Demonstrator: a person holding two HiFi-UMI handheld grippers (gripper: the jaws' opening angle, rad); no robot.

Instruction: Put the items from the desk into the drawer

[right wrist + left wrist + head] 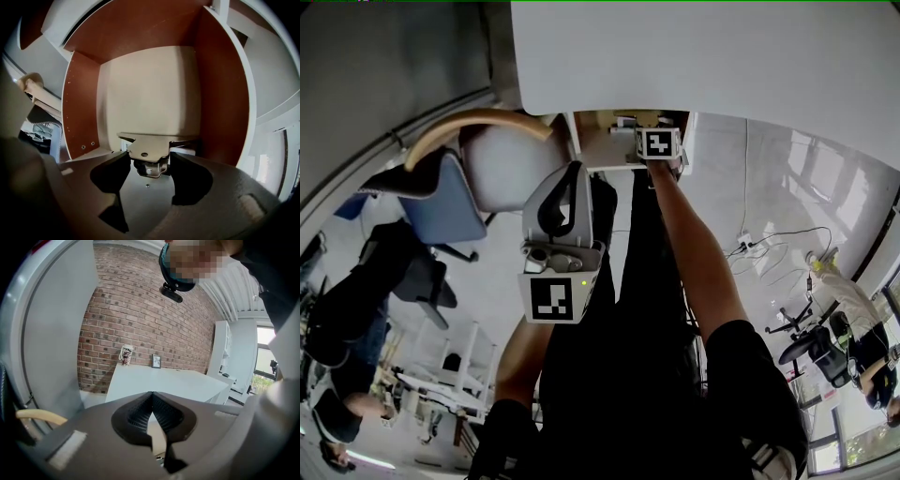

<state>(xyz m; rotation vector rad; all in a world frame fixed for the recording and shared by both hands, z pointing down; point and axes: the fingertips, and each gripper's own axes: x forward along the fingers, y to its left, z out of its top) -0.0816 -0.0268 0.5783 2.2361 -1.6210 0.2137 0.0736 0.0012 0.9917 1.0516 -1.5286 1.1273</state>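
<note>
Reaching into the open drawer point(140, 93), right gripper point(150, 161) has jaws partway apart, seemingly clamped on a metal item point(149, 149) inside it. Placing looks nearly done; release is left. Left gripper point(151, 394) is closed and empty. Visible desk point(694, 56) is bare.

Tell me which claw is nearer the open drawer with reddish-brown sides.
Right. The right claw is inside the drawer, a silver metal piece between its jaws; the left claw sits well back, outside it.
</note>
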